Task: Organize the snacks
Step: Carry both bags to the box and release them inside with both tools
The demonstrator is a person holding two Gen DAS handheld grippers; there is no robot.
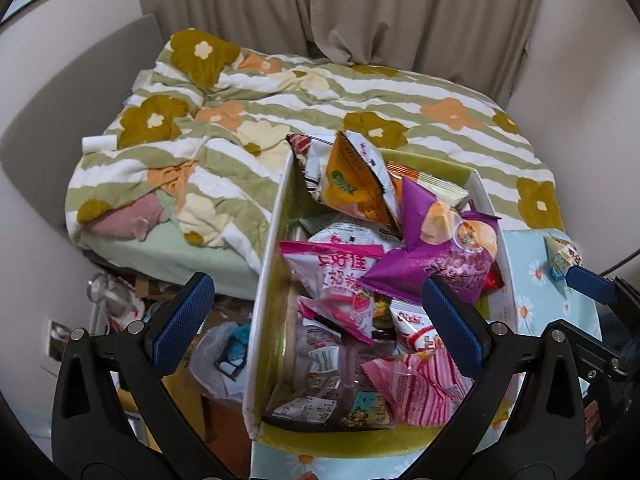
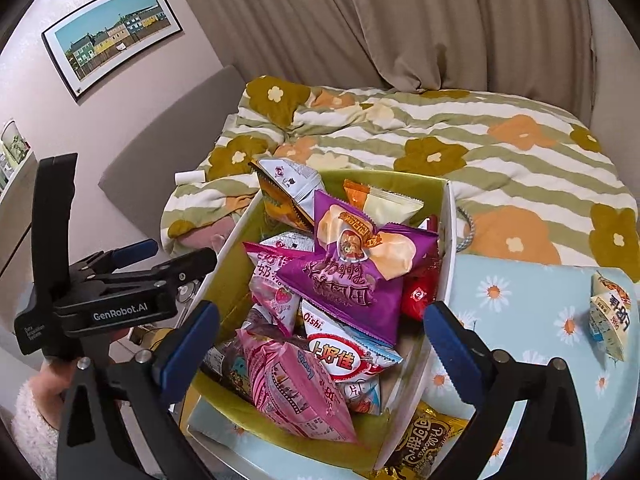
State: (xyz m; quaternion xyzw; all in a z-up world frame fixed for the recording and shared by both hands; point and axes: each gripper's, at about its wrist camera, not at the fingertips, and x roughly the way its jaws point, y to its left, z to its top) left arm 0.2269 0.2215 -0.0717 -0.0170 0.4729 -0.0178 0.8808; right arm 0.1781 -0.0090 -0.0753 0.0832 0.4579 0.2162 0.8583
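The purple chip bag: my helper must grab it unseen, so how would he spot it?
Find the white box heaped with snacks beside the bed. On top lies the purple chip bag, the heap's only purple pack, printed with pale chips.

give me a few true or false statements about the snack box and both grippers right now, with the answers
1. The purple chip bag lies on top of the pile in the box. True.
2. The right gripper is clamped on a pink packet. False: its fingers are spread and hold nothing.
3. A small white and blue packet lies outside the box on the daisy-print cloth. True.
4. The box is empty. False: it is heaped with snack bags.
5. The left gripper holds the purple bag. False: it is open and empty.
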